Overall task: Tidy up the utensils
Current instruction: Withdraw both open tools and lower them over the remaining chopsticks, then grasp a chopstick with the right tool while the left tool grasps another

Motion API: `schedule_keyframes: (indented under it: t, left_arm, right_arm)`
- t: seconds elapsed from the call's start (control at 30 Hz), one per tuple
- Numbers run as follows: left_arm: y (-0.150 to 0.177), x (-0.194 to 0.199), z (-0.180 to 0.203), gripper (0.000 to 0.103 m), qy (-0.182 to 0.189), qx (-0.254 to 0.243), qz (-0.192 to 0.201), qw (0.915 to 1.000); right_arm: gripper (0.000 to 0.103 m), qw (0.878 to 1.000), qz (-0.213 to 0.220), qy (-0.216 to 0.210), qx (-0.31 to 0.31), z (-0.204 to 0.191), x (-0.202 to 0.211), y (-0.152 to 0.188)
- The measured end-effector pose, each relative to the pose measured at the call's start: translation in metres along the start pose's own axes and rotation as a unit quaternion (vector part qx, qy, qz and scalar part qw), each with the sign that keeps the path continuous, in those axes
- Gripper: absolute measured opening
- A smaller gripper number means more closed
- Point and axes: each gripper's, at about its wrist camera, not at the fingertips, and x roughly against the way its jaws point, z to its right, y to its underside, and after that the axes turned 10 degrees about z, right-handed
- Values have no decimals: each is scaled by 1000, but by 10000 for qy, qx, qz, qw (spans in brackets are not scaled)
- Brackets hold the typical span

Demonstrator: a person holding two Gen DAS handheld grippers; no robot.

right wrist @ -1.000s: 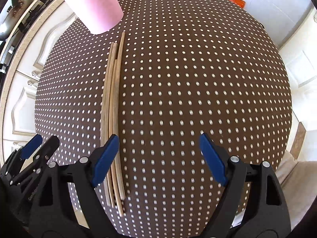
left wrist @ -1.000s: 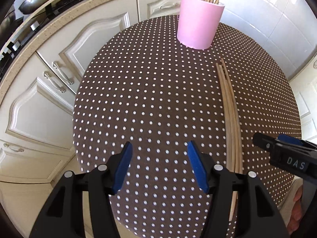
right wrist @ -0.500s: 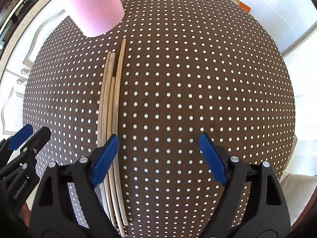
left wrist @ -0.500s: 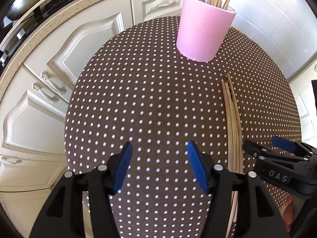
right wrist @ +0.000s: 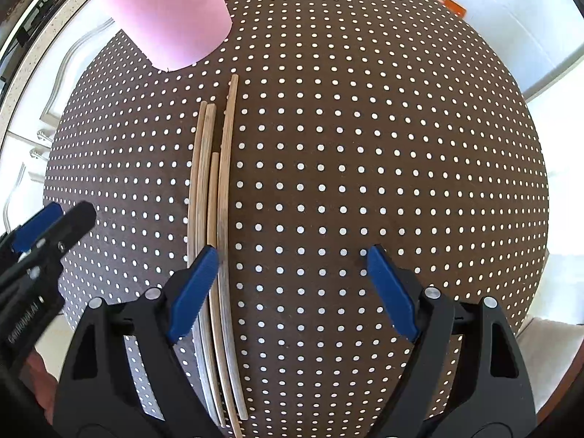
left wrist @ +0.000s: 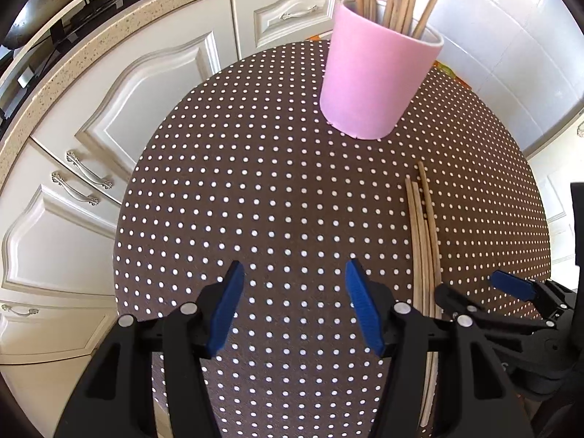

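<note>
Both hands have slid toward the pink cup [left wrist: 379, 84] at the table's [right wrist: 365, 146] far edge; right gripper [right wrist: 288, 284] and left gripper [left wrist: 292, 310] gape empty, the chopsticks [right wrist: 215, 219] unlifted mid-table, pickup pending.

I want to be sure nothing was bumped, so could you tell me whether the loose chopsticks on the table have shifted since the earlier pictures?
No. The loose chopsticks lie in the same bundle, pointing at the pink cup; only the cameras moved.
</note>
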Motion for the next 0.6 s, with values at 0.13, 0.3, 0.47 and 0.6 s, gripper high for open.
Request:
schedule_keyframes:
  t: [0.13,0.3,0.47,0.6]
  left_arm:
    - [-1,0,-4,58,-66,-11,19,10000]
    - [-5,2,-4,58,-60,-64,45,10000]
    - [-7,5,-4,58,-11,-45,73,10000]
    - [-7,8,0,58,196,64,12,9998]
  right_arm:
    - [82,9999,-4,74,69,1,4,7]
    - [63,9996,-19,201,175,1,13,24]
    - [25,9993,10,147,329,-11,16,17]
    - [8,9999,44,-121,80,-1,18,15]
